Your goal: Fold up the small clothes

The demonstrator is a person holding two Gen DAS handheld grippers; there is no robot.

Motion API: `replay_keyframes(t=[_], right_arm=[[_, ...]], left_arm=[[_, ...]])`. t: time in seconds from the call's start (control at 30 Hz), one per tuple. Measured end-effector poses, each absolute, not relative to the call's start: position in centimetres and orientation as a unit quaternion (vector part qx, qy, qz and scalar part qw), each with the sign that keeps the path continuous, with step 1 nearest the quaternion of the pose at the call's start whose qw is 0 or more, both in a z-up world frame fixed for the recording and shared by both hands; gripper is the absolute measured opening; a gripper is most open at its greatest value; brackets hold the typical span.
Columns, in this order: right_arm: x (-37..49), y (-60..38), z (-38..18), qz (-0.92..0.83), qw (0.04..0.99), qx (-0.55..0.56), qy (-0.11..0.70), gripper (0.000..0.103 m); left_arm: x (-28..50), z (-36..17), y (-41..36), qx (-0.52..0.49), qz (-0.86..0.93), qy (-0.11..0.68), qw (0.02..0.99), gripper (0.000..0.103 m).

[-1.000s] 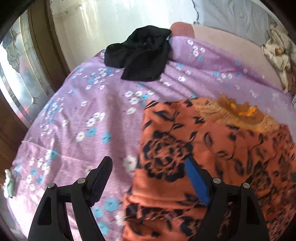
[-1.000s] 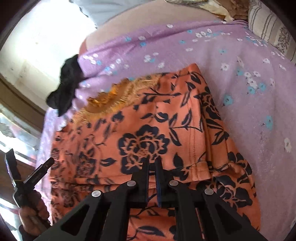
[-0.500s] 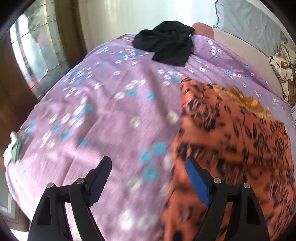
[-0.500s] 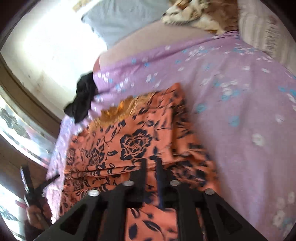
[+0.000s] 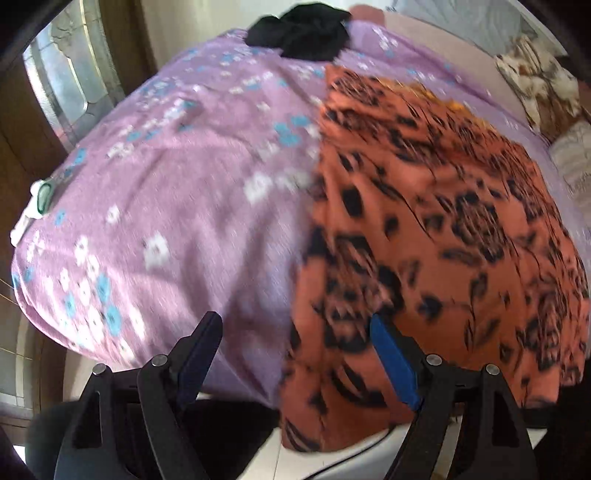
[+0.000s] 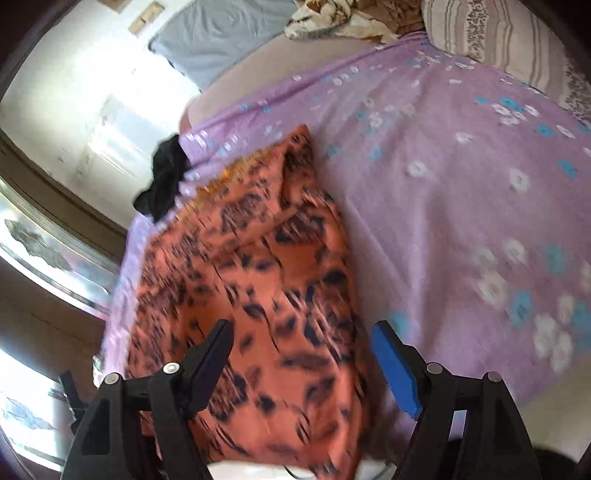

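Note:
An orange garment with a black flower print (image 5: pixel 436 221) lies spread on the purple flowered bedsheet (image 5: pixel 166 184), its near edge hanging over the bed's front edge. It also shows in the right wrist view (image 6: pixel 258 280). My left gripper (image 5: pixel 295 354) is open and empty, held back from the bed's front edge, at the garment's left border. My right gripper (image 6: pixel 303 358) is open and empty, just above the garment's near right part. Both views are motion-blurred.
A black garment (image 5: pixel 303 33) lies bunched at the far end of the bed; it also shows in the right wrist view (image 6: pixel 162 181). Pillows (image 6: pixel 498 33) and a patterned blanket (image 6: pixel 343 18) lie at the head. A window (image 5: pixel 62 85) is on the left.
My right gripper has opened and let go of the orange garment. Both grippers have pulled back toward the bed's front edge; the garment now lies spread flat.

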State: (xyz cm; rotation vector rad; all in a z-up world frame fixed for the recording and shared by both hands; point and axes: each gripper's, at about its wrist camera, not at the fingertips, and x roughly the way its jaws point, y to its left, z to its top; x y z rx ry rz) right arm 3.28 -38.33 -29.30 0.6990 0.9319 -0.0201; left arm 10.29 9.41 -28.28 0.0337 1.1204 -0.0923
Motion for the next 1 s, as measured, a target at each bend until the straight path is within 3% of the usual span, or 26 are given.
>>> replay_keyframes(t=[0.07, 0.13, 0.17, 0.23, 0.33, 0.37, 0.4, 0.43, 0.47, 0.5, 0.53, 0.67, 0.7, 0.8, 1.0], right_arm=[[2.2, -38.5, -29.6, -0.016, 0.819, 0.339, 0.462, 0.08], [1.2, -38.7, -30.4, -0.019, 0.799, 0.353, 0.486, 0.08], [0.8, -38.5, -31.0, -0.013, 0.788, 0.361, 0.499, 0.08], [0.1, -37.9, -31.9, -0.008, 0.773, 0.369, 0.516, 0.079], [-0.4, -36.6, -33.0, -0.005, 0.756, 0.371, 0.539, 0.079], [-0.4, -36.1, -33.2, -0.007, 0.753, 0.369, 0.546, 0.078], [-0.3, -35.7, -33.5, -0.01, 0.75, 0.366, 0.551, 0.077], [-0.2, -35.4, -33.8, -0.016, 0.749, 0.362, 0.555, 0.075], [0.0, -35.1, -34.3, -0.022, 0.746, 0.357, 0.562, 0.065], [0.1, -34.8, -35.0, -0.026, 0.739, 0.354, 0.573, 0.048], [0.2, -34.6, -35.5, -0.027, 0.734, 0.35, 0.582, 0.039], [-0.3, -33.8, -36.2, -0.023, 0.737, 0.348, 0.579, 0.019], [-0.4, -33.8, -36.0, -0.024, 0.74, 0.346, 0.576, 0.016], [-0.7, -33.7, -35.1, -0.021, 0.753, 0.339, 0.563, 0.013], [-1.6, -34.3, -34.3, -0.016, 0.758, 0.348, 0.552, 0.012]], left_arm=[[9.7, -28.9, 9.0, 0.014, -0.048, 0.553, 0.832, 0.075], [9.0, -29.2, 8.8, 0.0, -0.065, 0.559, 0.827, 0.048], [8.7, -29.1, 8.7, 0.0, -0.069, 0.558, 0.827, 0.04], [8.1, -28.8, 8.3, 0.01, -0.073, 0.557, 0.828, 0.035], [7.2, -28.5, 8.5, 0.006, -0.079, 0.553, 0.83, 0.039], [7.0, -28.6, 8.7, -0.001, -0.079, 0.554, 0.829, 0.046], [6.8, -28.7, 9.2, -0.009, -0.073, 0.56, 0.825, 0.067], [6.5, -28.6, 9.9, -0.02, -0.065, 0.561, 0.825, 0.074], [6.4, -28.6, 10.5, -0.031, -0.062, 0.561, 0.825, 0.074], [6.2, -28.6, 11.0, -0.043, -0.065, 0.564, 0.822, 0.074], [6.1, -28.8, 11.3, -0.057, -0.075, 0.572, 0.815, 0.075], [5.8, -29.7, 11.9, -0.065, -0.082, 0.589, 0.802, 0.074], [5.7, -29.8, 11.9, -0.066, -0.084, 0.586, 0.803, 0.071], [6.1, -30.2, 11.4, -0.071, -0.099, 0.589, 0.799, 0.02], [6.7, -30.3, 11.5, -0.085, -0.113, 0.586, 0.798, 0.011]])
